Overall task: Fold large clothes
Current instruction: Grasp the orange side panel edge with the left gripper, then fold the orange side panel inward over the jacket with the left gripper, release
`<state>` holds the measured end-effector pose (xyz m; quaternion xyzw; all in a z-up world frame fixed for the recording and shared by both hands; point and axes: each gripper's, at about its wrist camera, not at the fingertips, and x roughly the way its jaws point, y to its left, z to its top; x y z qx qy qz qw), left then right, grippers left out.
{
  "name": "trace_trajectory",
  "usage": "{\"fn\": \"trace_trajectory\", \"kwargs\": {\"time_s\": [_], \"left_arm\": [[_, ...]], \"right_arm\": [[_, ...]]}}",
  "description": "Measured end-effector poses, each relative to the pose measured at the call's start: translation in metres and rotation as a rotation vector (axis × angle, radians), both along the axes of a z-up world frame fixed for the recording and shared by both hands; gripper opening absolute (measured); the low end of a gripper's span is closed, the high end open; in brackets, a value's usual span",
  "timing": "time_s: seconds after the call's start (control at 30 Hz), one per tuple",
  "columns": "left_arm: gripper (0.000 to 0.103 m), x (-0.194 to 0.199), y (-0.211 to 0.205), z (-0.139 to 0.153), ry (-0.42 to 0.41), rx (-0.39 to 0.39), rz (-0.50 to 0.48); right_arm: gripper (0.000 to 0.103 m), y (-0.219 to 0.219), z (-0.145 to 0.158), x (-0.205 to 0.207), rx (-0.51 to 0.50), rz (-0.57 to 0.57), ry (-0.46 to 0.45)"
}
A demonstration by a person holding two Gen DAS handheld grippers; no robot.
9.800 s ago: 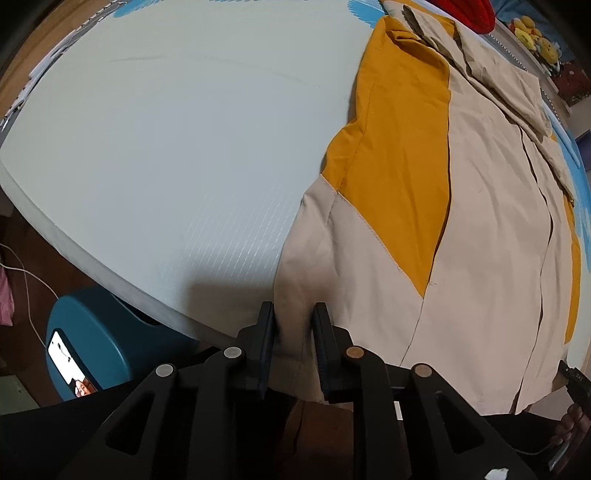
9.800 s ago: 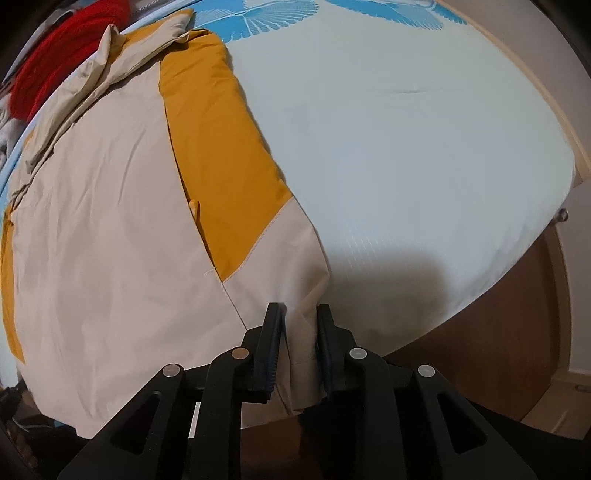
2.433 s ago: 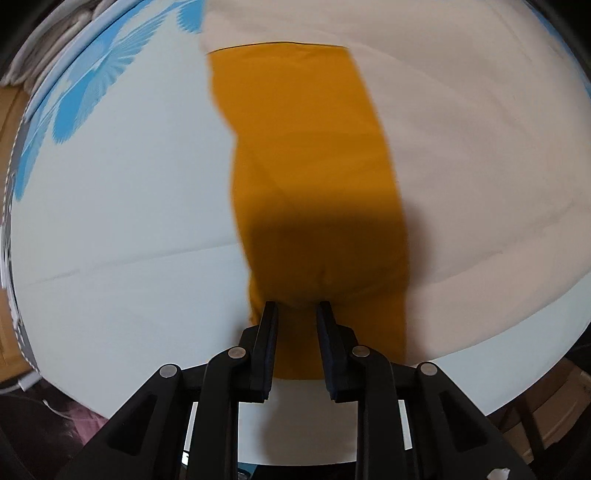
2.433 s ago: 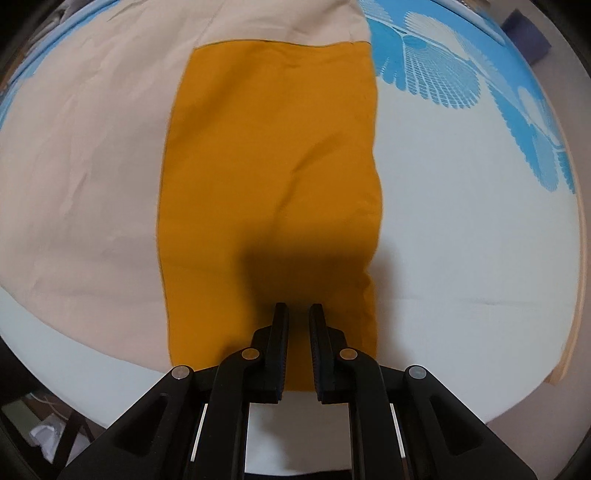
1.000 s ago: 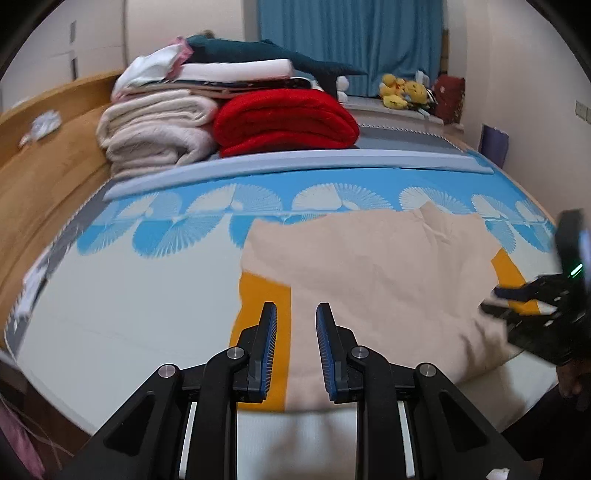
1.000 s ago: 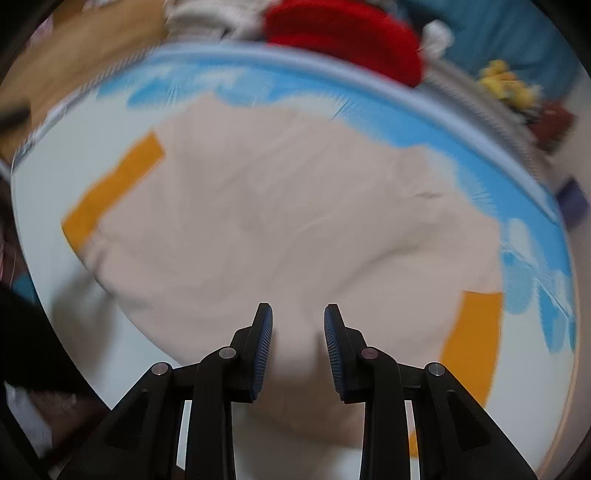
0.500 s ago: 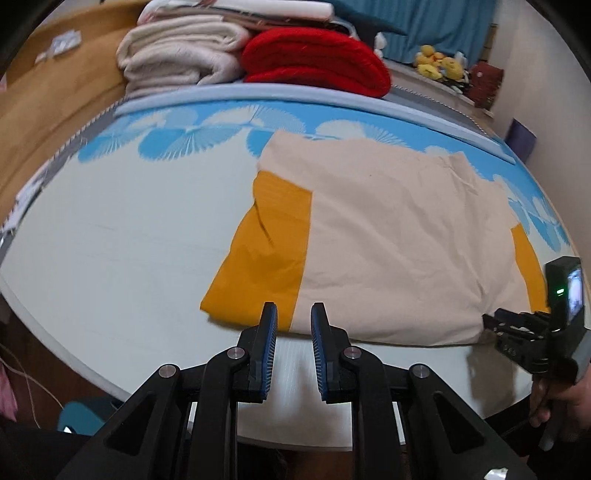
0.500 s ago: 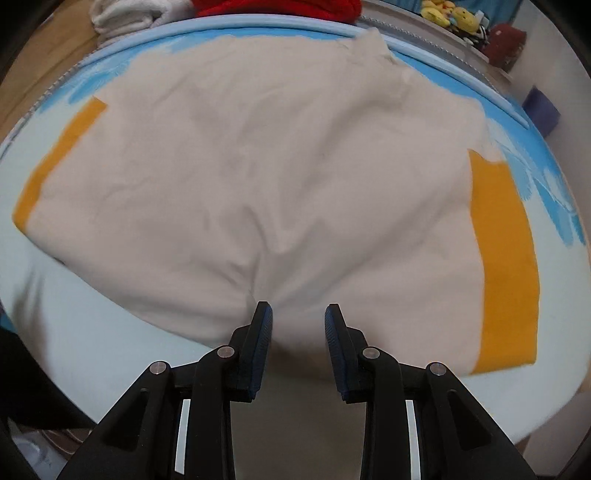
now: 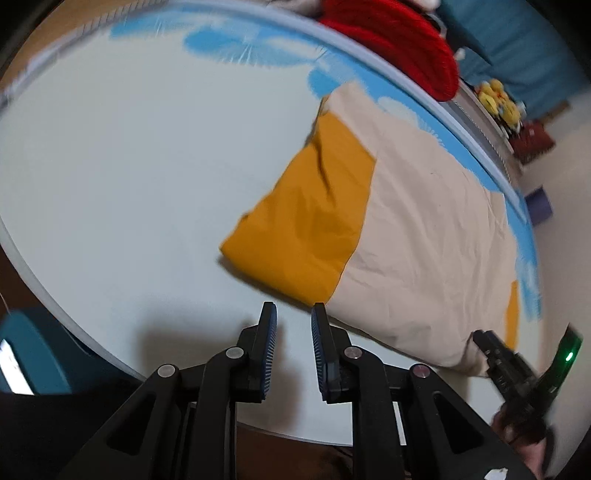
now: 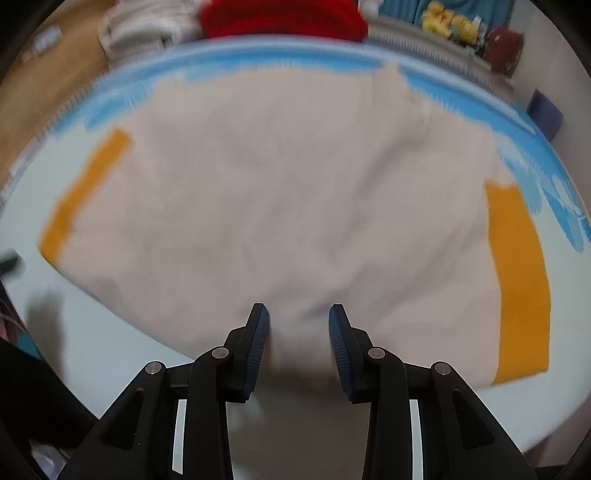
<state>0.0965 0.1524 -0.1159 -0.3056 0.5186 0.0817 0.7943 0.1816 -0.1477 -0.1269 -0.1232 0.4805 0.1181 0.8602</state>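
Big beige garment (image 10: 295, 192) w/ orange panels is lying spread flat on the bed (image 9: 129, 140), folded over so the near edge runs along the front of the mattress. Sheet is pale w/ a blue fan print along the far side.

Left gripper (image 9: 293, 321) is hovering just short of the near left corner of the garment, right by the orange panel (image 9: 314, 221). Its two fingers have a small gap between them and nothing's in there, so it's parted a bit, not pinching anything. That orange bit looks a little rumpled, w/ a dark crease near its far end.

Right gripper (image 10: 299, 321) is spread wider, also empty, sitting over the middle of the near edge of the beige cloth. Can't tell if the tips are touching the fabric, pic is pretty blurry. From this view there's an orange strip on each side: one far left (image 10: 81, 195), one on the right (image 10: 517, 280).

In the left view you can also spot the right gripper (image 9: 517, 373) low on the right side, w/ a green light on it, near the garment's near right corner.

Background stuff: red blanket (image 10: 280, 18) and pale folded towels (image 10: 144, 29) stacked past the head of the bed, yellow plush toys (image 10: 448, 20) further back on the right.
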Motion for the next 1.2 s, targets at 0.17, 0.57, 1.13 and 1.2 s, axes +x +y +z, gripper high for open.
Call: {"fn": "trace_trajectory", "kwargs": {"time_s": [0.17,0.57,1.13,1.2], "left_arm": [[0.045,0.009,0.01,-0.024,0.034,-0.159,0.066],[0.052,0.028,0.031,-0.064,-0.069,-0.364,0.296],[0.006,0.018,0.027,0.077,-0.247,-0.017,0.024],[0.006,0.002,0.029,0.093,-0.266,0.068,-0.032]], "right_arm": [[0.045,-0.002,-0.035,0.009,-0.062,-0.025,0.124],[0.047,-0.016,-0.029,0.019,-0.014,-0.022,0.154],[0.047,-0.016,0.028,-0.017,0.136,-0.145,-0.031],[0.047,-0.004,0.034,-0.029,0.131,-0.154,-0.077]]}}
